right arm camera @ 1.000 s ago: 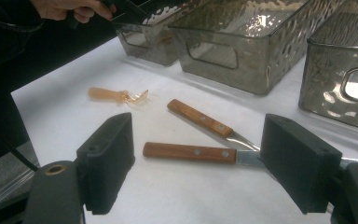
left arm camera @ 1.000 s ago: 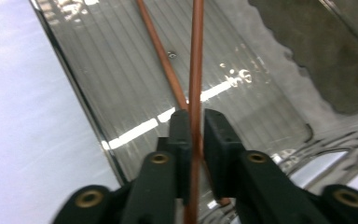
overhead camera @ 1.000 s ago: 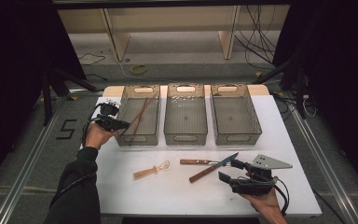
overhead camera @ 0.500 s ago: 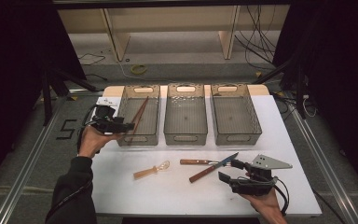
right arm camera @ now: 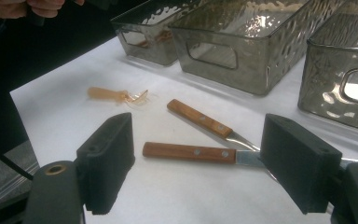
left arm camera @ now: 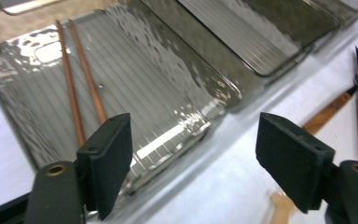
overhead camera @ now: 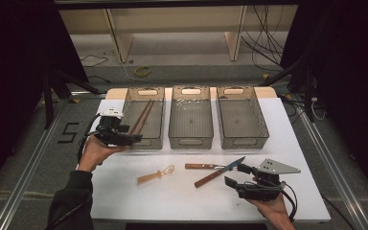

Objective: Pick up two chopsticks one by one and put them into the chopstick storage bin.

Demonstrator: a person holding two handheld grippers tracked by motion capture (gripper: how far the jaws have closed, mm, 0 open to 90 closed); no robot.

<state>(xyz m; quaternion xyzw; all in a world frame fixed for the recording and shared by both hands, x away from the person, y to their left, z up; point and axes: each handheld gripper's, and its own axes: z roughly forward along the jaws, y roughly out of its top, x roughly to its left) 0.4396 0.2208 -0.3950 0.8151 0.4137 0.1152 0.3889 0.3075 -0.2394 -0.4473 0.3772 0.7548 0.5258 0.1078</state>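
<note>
Left gripper (overhead camera: pixel 133 139), jaws just opened wide and empty, hovers at the clear plastic bin (left arm camera: pixel 177 126); two brown wooden chopsticks (left arm camera: pixel 81 88) lie inside, just beyond its jaws.

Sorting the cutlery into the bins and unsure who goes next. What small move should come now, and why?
Probably the right gripper eases forward and closes on the nearer knife: its handle lies between the open jaws. The chopsticks already lie in the left bin, and the left gripper is open, holding nothing.
</note>
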